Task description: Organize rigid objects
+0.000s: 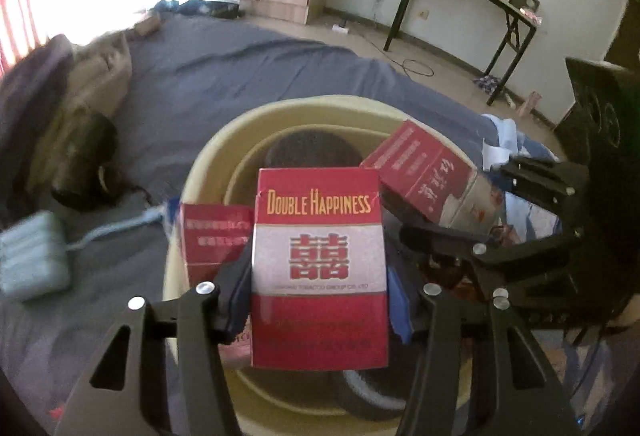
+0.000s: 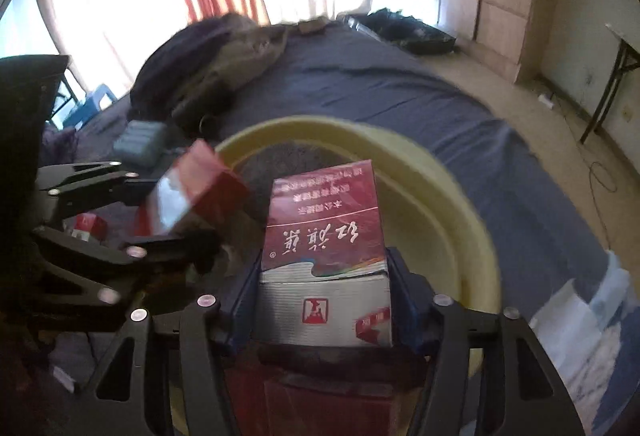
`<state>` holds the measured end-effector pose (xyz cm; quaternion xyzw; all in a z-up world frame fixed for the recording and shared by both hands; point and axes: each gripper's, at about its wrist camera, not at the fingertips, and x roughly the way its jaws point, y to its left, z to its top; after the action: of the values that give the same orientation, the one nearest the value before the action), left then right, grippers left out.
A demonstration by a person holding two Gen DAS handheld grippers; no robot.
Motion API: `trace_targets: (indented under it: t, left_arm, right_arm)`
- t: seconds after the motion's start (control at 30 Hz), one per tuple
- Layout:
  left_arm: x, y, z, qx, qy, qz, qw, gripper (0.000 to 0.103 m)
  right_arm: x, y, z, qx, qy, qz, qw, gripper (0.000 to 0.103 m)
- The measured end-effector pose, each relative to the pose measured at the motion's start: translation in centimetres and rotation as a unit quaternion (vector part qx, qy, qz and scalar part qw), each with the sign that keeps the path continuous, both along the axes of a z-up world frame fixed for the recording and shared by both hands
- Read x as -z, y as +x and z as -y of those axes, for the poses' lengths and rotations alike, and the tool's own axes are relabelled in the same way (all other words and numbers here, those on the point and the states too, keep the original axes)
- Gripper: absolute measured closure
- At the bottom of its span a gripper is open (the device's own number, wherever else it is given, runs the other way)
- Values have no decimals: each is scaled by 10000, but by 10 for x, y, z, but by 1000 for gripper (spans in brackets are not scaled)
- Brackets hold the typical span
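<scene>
The left gripper (image 1: 320, 300) pinches a Double Happiness pack (image 1: 320, 268) upright between its blue pads, long axis running away from the camera. The right gripper (image 2: 323, 300) likewise clamps a red-and-silver pack (image 2: 326, 248). Both hang over the near rim of the cream basin (image 1: 208, 155), which sits on the blue bedsheet (image 1: 240, 67). The drop likely lies straight down. Another red pack (image 1: 214, 240) leans by the basin's left edge.

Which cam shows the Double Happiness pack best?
Left wrist: the Double Happiness pack faces the lens, label readable, clamped in the left gripper. Right wrist shows it only blurred and edge-on, label unreadable.
</scene>
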<state>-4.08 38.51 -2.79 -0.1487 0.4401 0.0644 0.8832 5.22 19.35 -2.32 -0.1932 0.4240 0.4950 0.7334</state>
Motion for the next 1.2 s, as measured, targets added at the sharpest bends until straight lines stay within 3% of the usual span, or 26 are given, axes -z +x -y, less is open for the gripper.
trace_targets:
  t: [0.03, 0.1, 0.13, 0.2, 0.3, 0.4, 0.47, 0.53, 0.57, 0.63, 0.73, 0.77, 0.83, 0.9, 1.07, 1.2]
  left_arm:
    - [-3, -4, 0, -72, -31, 69, 9999, 38]
    - [-21, -24, 7, -352, 97, 293, 9989, 6]
    - [-36, -39, 17, -330, 72, 585, 9977, 0]
    - [-58, -64, 38, -214, 149, 806, 9964, 0]
    - [-85, -104, 71, 47, 158, 828, 9964, 0]
    - [-91, -141, 101, 106, 246, 822, 9963, 0]
    - [-79, -143, 123, 183, 320, 659, 9971, 0]
    - [-53, -142, 138, 134, 259, 674, 9973, 0]
    - [-37, -139, 142, 62, 215, 667, 9975, 0]
    - [3, -130, 149, -333, 131, 410, 9985, 0]
    - [39, -118, 144, -980, -171, 233, 9948, 0]
    - [45, -116, 141, -1219, -156, 309, 9919, 0]
    - [55, -108, 139, -1512, 244, 231, 9879, 0]
    - [63, -102, 136, -1630, 362, 118, 9859, 0]
    - [71, -81, 145, -1572, 798, -244, 9840, 0]
    - [72, -76, 152, -1423, 889, -241, 9855, 0]
  right_arm:
    - [-1, 2, -1, 64, -53, -63, 9999, 41]
    - [-13, 2, 8, 99, 230, -179, 9995, 25]
    - [-28, -6, 16, 182, 450, -124, 9987, 18]
    - [-53, -7, 54, 427, 1062, -2, 9934, 0]
    - [-76, -15, 108, 372, 1582, -242, 9864, 0]
    - [-74, -33, 157, 79, 1781, -459, 9829, 0]
    - [-59, -46, 175, 21, 1519, -197, 9882, 0]
    - [-33, -64, 183, -75, 1073, 583, 9925, 0]
    - [-24, -68, 182, -105, 978, 728, 9925, 0]
    - [2, -70, 172, -193, 730, 791, 9940, 0]
    - [36, -70, 159, -459, 270, 892, 9946, 0]
    - [47, -70, 149, -520, 50, 1044, 9932, 0]
    - [67, -66, 126, -553, -225, 1062, 9926, 0]
    - [68, -60, 115, -439, -71, 957, 9944, 0]
    - [79, -51, 97, -205, -218, 994, 9946, 0]
    - [84, -53, 85, -164, -331, 1167, 9925, 0]
